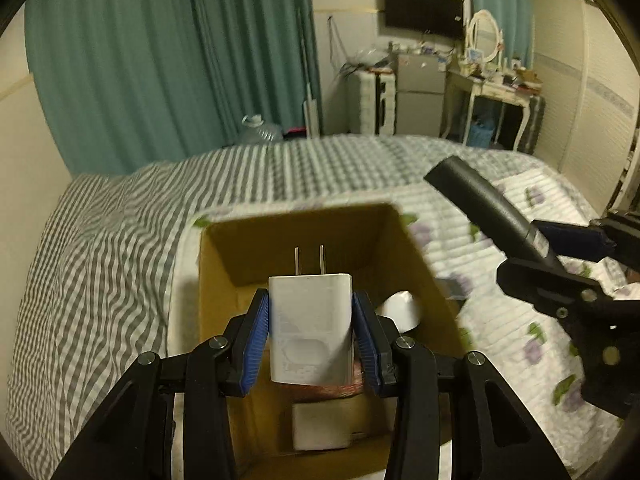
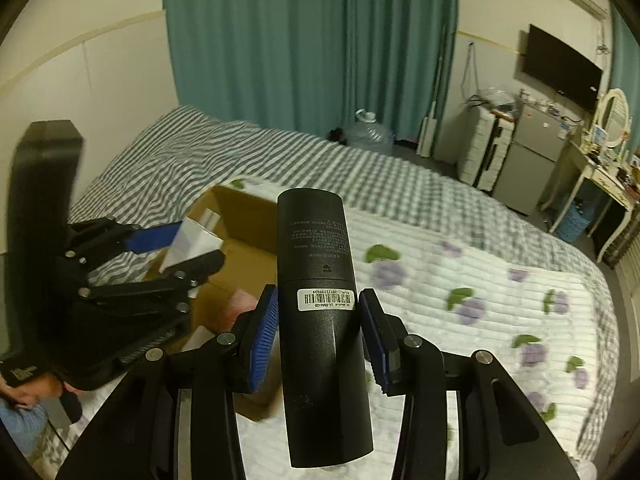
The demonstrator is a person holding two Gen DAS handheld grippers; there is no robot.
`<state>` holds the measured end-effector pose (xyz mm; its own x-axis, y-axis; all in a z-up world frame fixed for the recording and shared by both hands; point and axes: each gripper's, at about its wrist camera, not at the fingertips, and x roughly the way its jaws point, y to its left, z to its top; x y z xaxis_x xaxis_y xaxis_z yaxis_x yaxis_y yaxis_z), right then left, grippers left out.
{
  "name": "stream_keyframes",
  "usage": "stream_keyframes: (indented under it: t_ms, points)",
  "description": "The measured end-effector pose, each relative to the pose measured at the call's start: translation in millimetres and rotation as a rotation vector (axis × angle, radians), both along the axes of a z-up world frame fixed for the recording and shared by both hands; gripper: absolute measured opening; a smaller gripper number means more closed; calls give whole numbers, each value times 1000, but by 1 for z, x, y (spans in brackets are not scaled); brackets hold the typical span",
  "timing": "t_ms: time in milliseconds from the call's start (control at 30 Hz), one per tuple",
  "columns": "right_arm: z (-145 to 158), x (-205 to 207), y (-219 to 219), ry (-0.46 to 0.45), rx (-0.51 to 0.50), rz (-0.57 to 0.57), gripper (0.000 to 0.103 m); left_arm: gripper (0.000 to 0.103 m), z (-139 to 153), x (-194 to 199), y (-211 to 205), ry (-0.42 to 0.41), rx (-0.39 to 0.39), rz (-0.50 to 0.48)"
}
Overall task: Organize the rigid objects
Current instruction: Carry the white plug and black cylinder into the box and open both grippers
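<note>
1. Charger (image 1: pixel 310 328) – a white plug-in block with two metal prongs pointing up and away – sits clamped between the blue pads of the left tongs (image 1: pixel 311 336), held above the open cardboard box (image 1: pixel 424 264).
2. The left tongs slant downward over the box; their pads press on the charger's two side faces, so they are closed on it and it hangs clear of the box floor.
3. In the right wrist view the left tongs (image 2: pixel 188 248) show at the left, with the white charger (image 2: pixel 192 242) between their tips over the box's near left corner, and a bit of the person's hand (image 2: pixel 28 390) below them at the frame's edge.
4. The right tongs (image 2: pixel 320 332) also slant downward, closed on a black cylindrical bottle (image 2: pixel 320 292); the blue pads grip it near its middle, just below a white barcode label (image 2: pixel 326 300).
5. The bottle's flat far end points away from the camera, over the bed (image 2: pixel 460 240), just right of the box (image 2: pixel 240 248).
6. From the left wrist view the same bottle (image 1: pixel 488 216) juts up and to the left out of the right tongs (image 1: pixel 556 264), to the right of the box and apart from it.
7. Inside the box lie a white rounded object (image 1: pixel 402 312) at the right wall and a flat white block (image 1: pixel 320 426) on the near floor – both below the held charger.
8. The box stands on a white quilt with purple flowers (image 1: pixel 500 320), spread on the grey striped bed (image 1: pixel 120 240).
</note>
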<state>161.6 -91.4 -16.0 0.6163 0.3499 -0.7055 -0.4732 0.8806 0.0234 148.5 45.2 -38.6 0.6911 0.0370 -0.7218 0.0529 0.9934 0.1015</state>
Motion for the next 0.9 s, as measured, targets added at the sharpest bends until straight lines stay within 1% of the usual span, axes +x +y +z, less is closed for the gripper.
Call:
stream_keyframes:
  t_ms: [133, 233, 367, 400, 433, 500, 633, 733, 867, 900]
  points:
    - [-20, 13, 19, 38, 0, 3, 40, 42, -24, 7, 13, 41, 1, 12]
    - [-33, 22, 24, 66, 2, -5, 40, 42, -39, 13, 21, 62, -4, 17]
    - [-45, 33, 28, 96, 3, -9, 40, 44, -47, 18, 25, 80, -23, 6]
    - [-46, 35, 29, 101, 3, -10, 40, 46, -47, 18, 26, 77, -27, 0]
    - [-48, 36, 31, 106, 5, -12, 40, 54, -46, 17, 27, 70, -24, 1]
    - [-50, 40, 34, 118, 14, -15, 40, 60, -42, 14, 30, 53, -12, 14]
    - [-49, 45, 43, 130, 29, -33, 40, 61, -32, 6, 45, 28, -40, 39]
    - [-51, 50, 50, 148, 50, -49, 40, 62, -25, -1, 54, 24, -84, 28]
    - [-59, 58, 60, 186, 91, -69, 41, 63, -18, -8, 55, 1, -53, 34]
    - [-62, 60, 63, 201, 105, -73, 41, 63, -17, -8, 56, 0, -59, 33]
